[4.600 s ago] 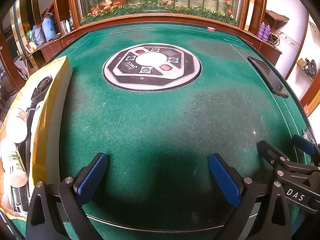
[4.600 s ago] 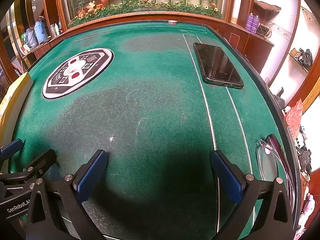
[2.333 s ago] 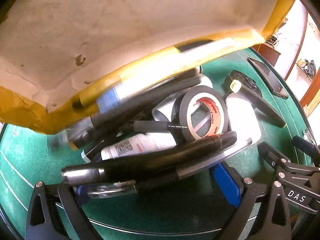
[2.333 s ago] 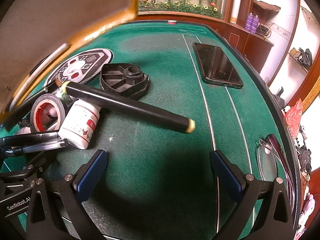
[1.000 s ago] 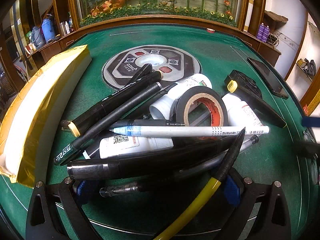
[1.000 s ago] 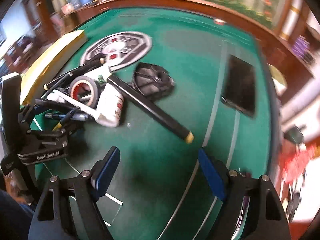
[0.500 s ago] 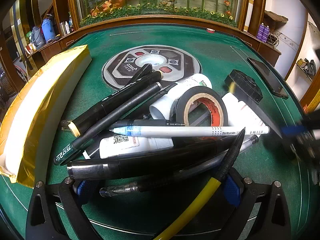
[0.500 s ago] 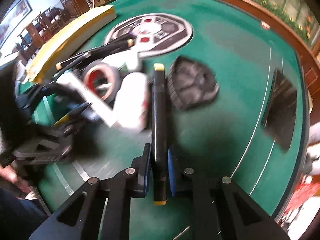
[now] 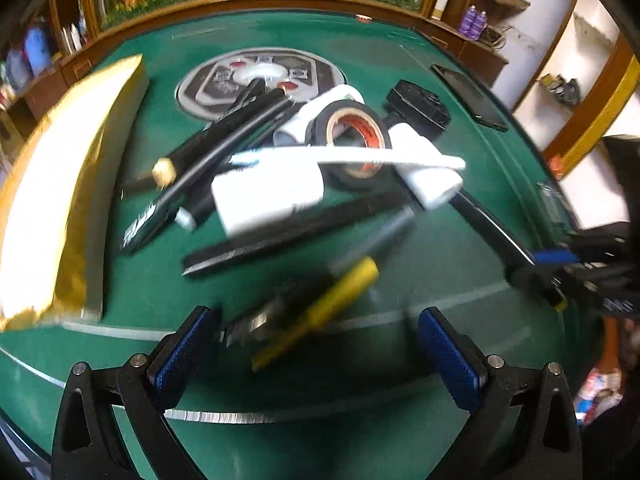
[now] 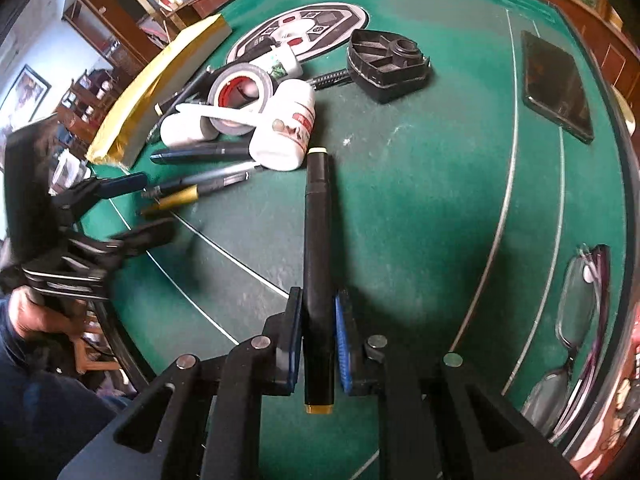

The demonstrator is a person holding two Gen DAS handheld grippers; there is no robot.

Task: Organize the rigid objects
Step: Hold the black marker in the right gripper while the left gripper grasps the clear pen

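Observation:
A heap of pens, markers, white bottles (image 9: 268,192) and a black tape roll (image 9: 352,136) lies on the green table. My right gripper (image 10: 318,336) is shut on a thick black marker with yellow ends (image 10: 317,240), which points toward the heap; it also shows in the left wrist view (image 9: 496,236). My left gripper (image 9: 316,348) is open and empty, with a yellow-barrelled pen (image 9: 320,312) lying between its fingers. In the right wrist view the left gripper (image 10: 120,208) sits at the left by the yellow pen (image 10: 176,200).
A gold-wrapped box (image 9: 60,184) lies at the left. A black plastic part (image 10: 386,64) and a phone (image 10: 558,84) lie further back. Glasses (image 10: 576,312) rest near the right edge. A round printed panel (image 9: 260,80) sits mid-table.
The box was tipped out, leaving the heap on the table. My right gripper closed on the black marker and drew it back from the heap. My left gripper pulled back, staying open.

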